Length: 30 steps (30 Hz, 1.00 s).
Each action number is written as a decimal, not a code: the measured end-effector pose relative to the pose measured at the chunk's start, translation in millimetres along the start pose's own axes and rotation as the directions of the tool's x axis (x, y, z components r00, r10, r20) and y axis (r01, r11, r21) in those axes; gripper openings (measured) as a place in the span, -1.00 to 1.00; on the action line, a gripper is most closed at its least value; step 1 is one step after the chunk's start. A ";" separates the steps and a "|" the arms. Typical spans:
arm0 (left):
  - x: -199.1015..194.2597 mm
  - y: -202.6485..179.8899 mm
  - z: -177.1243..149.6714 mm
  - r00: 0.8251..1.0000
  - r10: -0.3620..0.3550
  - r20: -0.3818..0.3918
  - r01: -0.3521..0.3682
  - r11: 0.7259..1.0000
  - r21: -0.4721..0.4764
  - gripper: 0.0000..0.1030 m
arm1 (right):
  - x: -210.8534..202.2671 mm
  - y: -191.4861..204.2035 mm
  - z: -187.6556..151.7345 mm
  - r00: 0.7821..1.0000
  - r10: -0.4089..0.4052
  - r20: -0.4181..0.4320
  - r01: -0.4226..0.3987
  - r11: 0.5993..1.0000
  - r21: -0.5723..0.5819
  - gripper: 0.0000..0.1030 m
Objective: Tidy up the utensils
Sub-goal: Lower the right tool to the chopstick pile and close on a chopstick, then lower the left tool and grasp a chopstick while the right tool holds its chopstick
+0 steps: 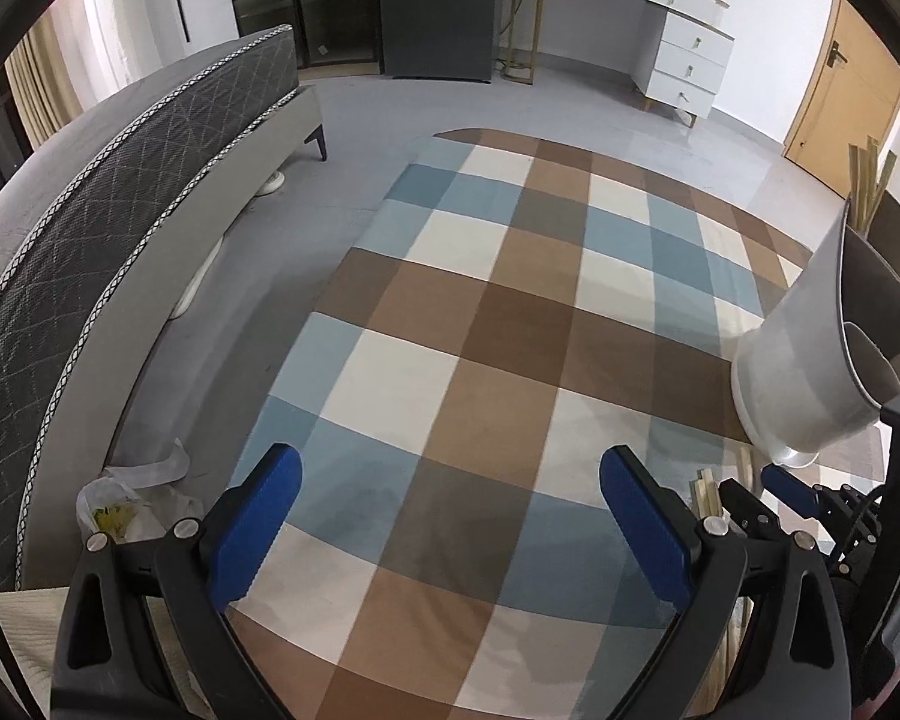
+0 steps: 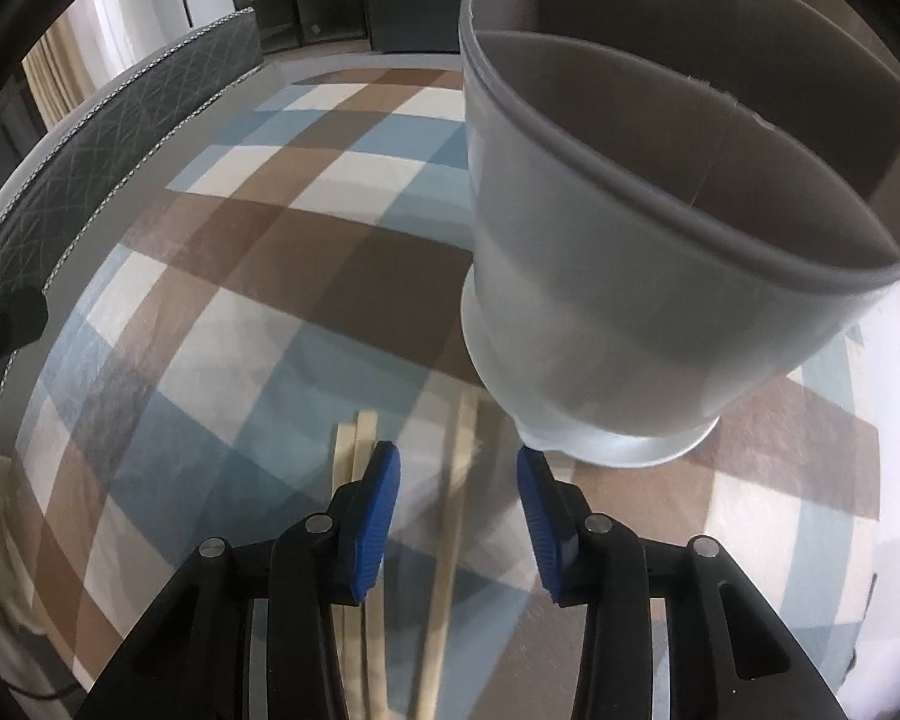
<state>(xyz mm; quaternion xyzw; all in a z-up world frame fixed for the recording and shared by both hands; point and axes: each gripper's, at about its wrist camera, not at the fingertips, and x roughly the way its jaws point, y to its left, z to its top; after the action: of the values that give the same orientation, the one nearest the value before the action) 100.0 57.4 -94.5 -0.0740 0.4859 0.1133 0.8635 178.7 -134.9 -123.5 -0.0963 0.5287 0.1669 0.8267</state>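
Right gripper [image 2: 457, 474] part open, gripping nothing; one chopstick [image 2: 450, 516] lies lengthwise between its jaws, seemingly just below, holder [image 2: 600, 300] ahead-right.

Both claws point steeply down, left claw [image 1: 450, 516] wide open, right claw [image 2: 459, 507] half-closed on nothing.

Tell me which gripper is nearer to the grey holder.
Right. The right gripper hovers open over chopsticks just before the grey holder; the left gripper is open farther left, over bare checked cloth.
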 end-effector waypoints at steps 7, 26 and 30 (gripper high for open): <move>0.3 1.3 -0.5 1.000 0.009 -0.002 -0.009 1.000 0.004 0.89 | 0.3 3.0 -1.6 1.000 0.023 0.017 -0.024 1.000 0.010 -0.89; 1.0 -24.0 -16.8 0.997 -0.050 -0.059 0.054 0.996 0.069 0.89 | -98.2 -45.7 -27.9 0.952 0.128 0.277 -0.199 0.948 0.248 -0.90; 12.5 -46.1 -32.1 0.989 -0.086 -0.124 0.101 0.987 0.125 0.89 | -109.9 -61.7 -42.1 0.942 0.124 0.311 -0.225 0.921 0.316 -0.90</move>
<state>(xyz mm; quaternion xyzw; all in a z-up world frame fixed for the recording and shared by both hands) 92.2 6.8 -121.0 -0.0462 0.5384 0.0359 0.8406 124.2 -225.3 -42.8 0.1242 0.4319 0.1568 0.8795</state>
